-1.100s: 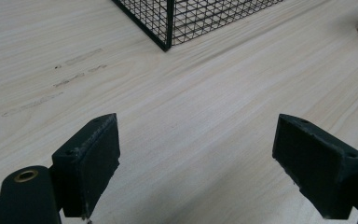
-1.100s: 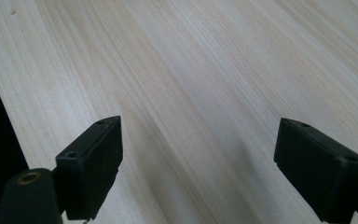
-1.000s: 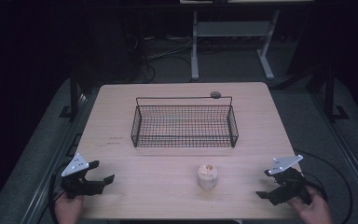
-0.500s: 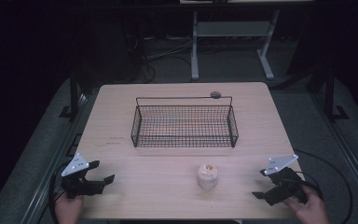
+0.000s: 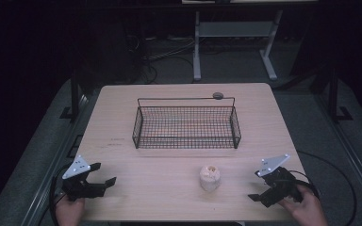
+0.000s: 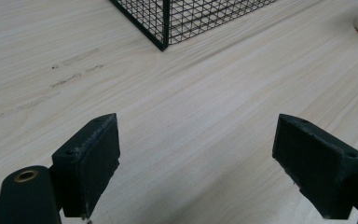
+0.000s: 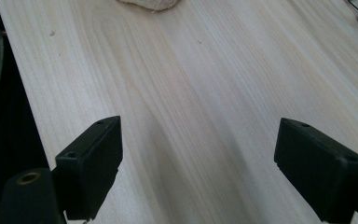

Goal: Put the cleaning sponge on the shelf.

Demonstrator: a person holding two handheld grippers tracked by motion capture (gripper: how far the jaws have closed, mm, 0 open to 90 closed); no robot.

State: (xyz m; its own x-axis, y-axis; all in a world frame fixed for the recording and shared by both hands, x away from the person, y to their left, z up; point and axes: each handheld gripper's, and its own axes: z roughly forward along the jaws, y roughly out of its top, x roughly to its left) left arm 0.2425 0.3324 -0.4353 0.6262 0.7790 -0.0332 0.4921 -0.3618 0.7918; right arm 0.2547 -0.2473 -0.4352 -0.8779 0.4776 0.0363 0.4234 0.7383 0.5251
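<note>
Light wood table (image 5: 122, 117), pale grain, a few faint scuff marks on its left part. Around it a dark room: grey floor, cables and a white metal stand (image 5: 231, 42) behind the far edge.

Black wire basket (image 5: 186, 123) sits mid-table toward the far side, long axis running left-right, open top up. Small dark round thing (image 5: 218, 95) at its far right corner, too small to tell what.

Cream-coloured lump (image 5: 210, 177), roughly round and squat, stands on the near half of the table, in front of the basket's right part and well apart from it. No clear long axis or pointing direction; top looks slightly dimpled.

Left gripper (image 5: 104, 182) at near-left table edge, held by a hand (image 5: 69, 211), jaws wide open, nothing between them, pointing right toward the lump. Its own view shows bare wood between the jaws, basket corner beyond.

Right gripper (image 5: 255, 198) at near-right edge, hand (image 5: 306, 207) behind it, jaws wide apart, empty, aimed left; lump is near but not touching.
</note>
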